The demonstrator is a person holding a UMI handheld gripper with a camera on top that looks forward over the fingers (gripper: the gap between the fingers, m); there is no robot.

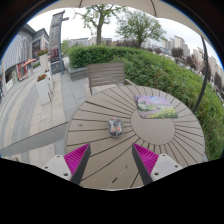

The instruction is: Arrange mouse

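The round table (120,135) is built of pale wooden slats with dark gaps between them. A small grey mouse (115,127), rounded and low, sits near the table's middle, just beyond the claw (112,160) and apart from it. The claw is spread wide and holds nothing; its dark fingers carry magenta pads (77,156) on their inner faces. Toward the table's far right edge lies a flat rectangular mat (157,104) with a mottled green and purple print. A slatted wooden chair (106,75) stands at the far edge, with a green hedge (165,70) behind
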